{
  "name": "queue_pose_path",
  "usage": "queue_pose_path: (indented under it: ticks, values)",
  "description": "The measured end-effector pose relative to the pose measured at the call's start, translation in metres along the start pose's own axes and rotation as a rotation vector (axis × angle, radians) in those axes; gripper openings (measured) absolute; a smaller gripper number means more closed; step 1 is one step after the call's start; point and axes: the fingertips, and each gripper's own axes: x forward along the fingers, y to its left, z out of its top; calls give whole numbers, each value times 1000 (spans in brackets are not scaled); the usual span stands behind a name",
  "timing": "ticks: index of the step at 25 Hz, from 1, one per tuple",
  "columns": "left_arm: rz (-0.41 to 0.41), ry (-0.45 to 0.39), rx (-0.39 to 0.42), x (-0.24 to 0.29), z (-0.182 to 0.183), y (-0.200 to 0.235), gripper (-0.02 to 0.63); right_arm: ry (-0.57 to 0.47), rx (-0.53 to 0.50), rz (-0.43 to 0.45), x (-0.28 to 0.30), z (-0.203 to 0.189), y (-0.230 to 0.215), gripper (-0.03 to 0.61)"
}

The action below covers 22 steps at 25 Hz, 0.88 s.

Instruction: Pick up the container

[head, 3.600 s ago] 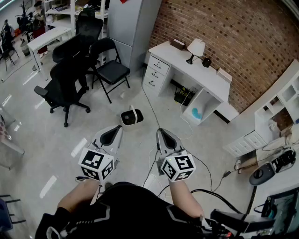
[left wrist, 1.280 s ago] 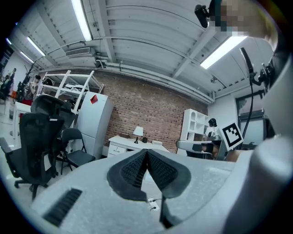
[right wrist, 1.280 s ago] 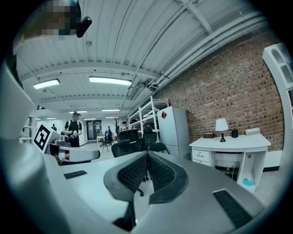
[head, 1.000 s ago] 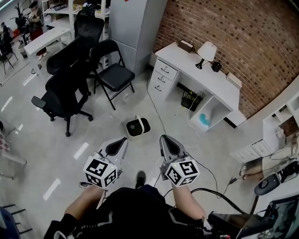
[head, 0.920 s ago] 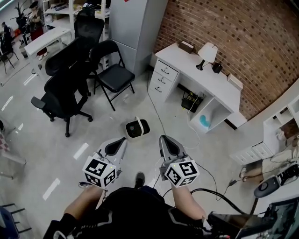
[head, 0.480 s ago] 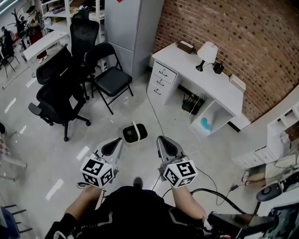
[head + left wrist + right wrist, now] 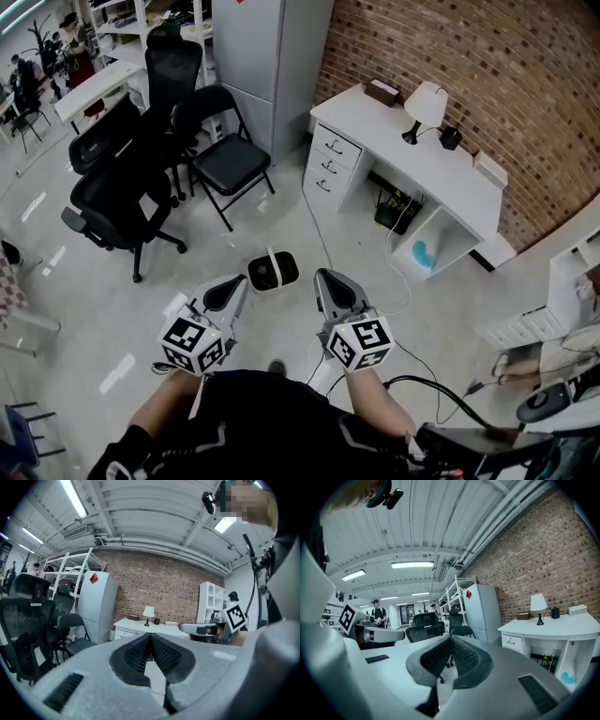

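The container [image 7: 273, 272], a small white tub with a dark inside and a white handle across its top, stands on the pale floor in the head view. It lies just ahead of both grippers, between their tips and apart from them. My left gripper [image 7: 234, 286] is held at waist height, shut and empty; its own view shows its ribbed pads [image 7: 138, 652] pressed together. My right gripper [image 7: 328, 284] is level with it, also shut with nothing between its pads [image 7: 464, 657]. Neither gripper view shows the container.
A black folding chair [image 7: 223, 159] and black office chairs [image 7: 117, 197] stand to the left. A white desk [image 7: 412, 164] with drawers and a lamp [image 7: 427, 103] sits against the brick wall at right. A cable [image 7: 323, 239] runs across the floor beside the container.
The whole view has shifted as the person stepped forward. The container now lies lower in the picture, closer to the gripper tips. Both grippers stay shut and side by side.
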Motion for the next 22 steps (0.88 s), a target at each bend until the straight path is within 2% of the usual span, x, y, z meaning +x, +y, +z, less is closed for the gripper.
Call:
queue_pose_path:
  ticks: [3,7,10,14,22]
  values:
    - [31,38,23,10,-7,4,8,11,16,-8,7,-5,-15,9]
    - [41,35,-5,21,-7,13,9,31,-16,-2,18,-12,-23,9]
    - [47,61,26,32,-9,20,9,40,-11,12,29,-15,-29,9]
    - [41,68,1,45,-15,40,9,58,-22,19,49,-20,-34,9]
    - [-4,61,-39,91,-11,90,9,114,-26,-26,101,-26,-60,11]
